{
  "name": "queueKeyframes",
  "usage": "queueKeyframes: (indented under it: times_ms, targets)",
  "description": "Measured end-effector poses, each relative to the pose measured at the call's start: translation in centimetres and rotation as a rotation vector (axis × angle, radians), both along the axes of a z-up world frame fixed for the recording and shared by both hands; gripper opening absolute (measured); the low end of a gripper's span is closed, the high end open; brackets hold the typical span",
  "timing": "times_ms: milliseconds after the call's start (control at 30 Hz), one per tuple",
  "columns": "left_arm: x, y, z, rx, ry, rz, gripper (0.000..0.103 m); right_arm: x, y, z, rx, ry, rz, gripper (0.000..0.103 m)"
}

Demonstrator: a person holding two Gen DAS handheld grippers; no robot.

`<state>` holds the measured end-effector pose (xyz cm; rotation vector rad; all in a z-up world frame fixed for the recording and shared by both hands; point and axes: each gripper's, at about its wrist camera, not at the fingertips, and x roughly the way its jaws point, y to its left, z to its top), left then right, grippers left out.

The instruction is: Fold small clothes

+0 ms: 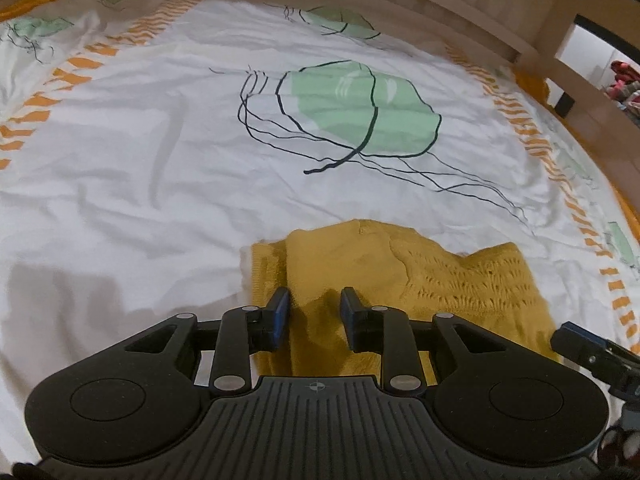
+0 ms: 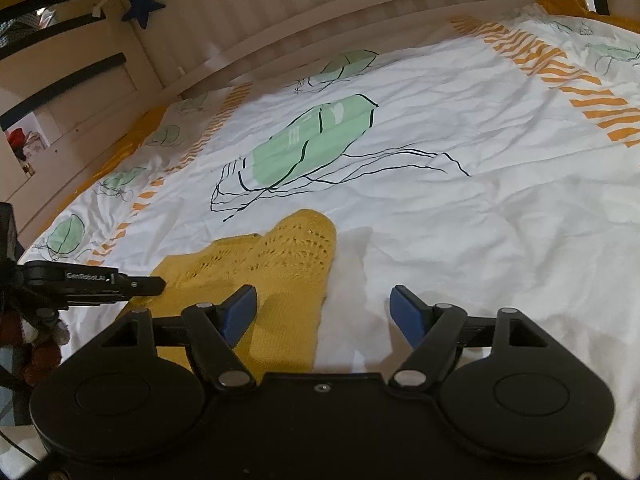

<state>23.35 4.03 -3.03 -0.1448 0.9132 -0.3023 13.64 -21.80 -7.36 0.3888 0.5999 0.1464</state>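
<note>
A white bedspread (image 1: 160, 152) printed with green shapes covers the bed, a wooden rail (image 2: 320, 20) behind it. A mustard knit (image 1: 400, 276) lies folded at its near edge. The left gripper (image 1: 314, 314) stands slightly parted over the knit, gripping nothing; the right gripper (image 2: 322, 312) is spread wide at its edge.

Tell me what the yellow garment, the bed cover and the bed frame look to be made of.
Yellow garment: knitted yarn, likely wool or cotton; openwork rows of holes show, matte.
Bed cover: thin woven fabric, probably cotton; fine creases, printed green shapes and orange stripes.
Bed frame: pale wood with visible grain, smooth; solid or veneer unclear.
</note>
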Motion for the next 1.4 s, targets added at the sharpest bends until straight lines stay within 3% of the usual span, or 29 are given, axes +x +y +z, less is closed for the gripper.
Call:
queueKeyframes:
  times_ms: [100,133,167,233,433,600,733,967,1067,1100,1167,1233,1400]
  targets:
    - [0.7,0.6,-0.6,-0.046,0.051,0.03,0.028,-0.1,0.0,0.0,0.001,-0.007,-0.004,0.076]
    - [0.7,0.8,-0.7,-0.067,0.049,0.052,0.015,-0.2,0.0,0.0,0.002,-0.008,-0.006,0.076]
    - [0.4,1.1,-0.7,-0.078,0.035,0.072,0.009,-0.2,0.0,0.1,0.002,-0.009,-0.007,0.076]
    - [-0.1,1.4,-0.5,-0.071,-0.002,0.09,0.006,-0.2,0.0,0.2,0.0,-0.012,-0.008,0.076]
    - [-1.2,2.3,-0.7,-0.013,-0.046,0.161,0.005,0.7,0.5,0.7,-0.015,-0.017,0.012,0.079]
    - [-0.9,2.7,-2.1,0.001,0.0,0.158,0.005,3.0,1.2,1.3,-0.04,-0.013,0.016,0.083]
    - [-1.4,2.7,-2.2,0.022,-0.022,0.141,0.006,6.0,1.8,-1.2,-0.153,0.157,-0.016,0.092]
    - [-2.6,3.0,-1.3,0.052,-0.039,0.142,0.009,4.0,0.9,-0.9,-0.101,0.056,-0.022,0.094]
    - [-4.6,3.5,0.0,0.037,-0.089,0.152,0.032,2.0,0.2,-0.1,-0.06,-0.001,-0.048,0.097]
    - [-5.4,3.5,0.6,0.041,-0.111,0.153,0.041,1.8,0.2,0.5,-0.052,-0.019,-0.055,0.103]
    - [-7.1,3.3,1.6,0.07,-0.153,0.151,0.051,0.9,0.2,1.5,-0.042,-0.061,-0.061,0.103]
    - [-8.6,2.7,2.5,0.111,-0.178,0.14,0.073,-0.3,0.6,2.6,-0.036,-0.091,-0.054,0.103]
    - [-12.4,1.6,3.8,0.15,-0.215,0.119,0.097,-3.2,2.7,4.0,-0.081,-0.091,-0.041,0.103]
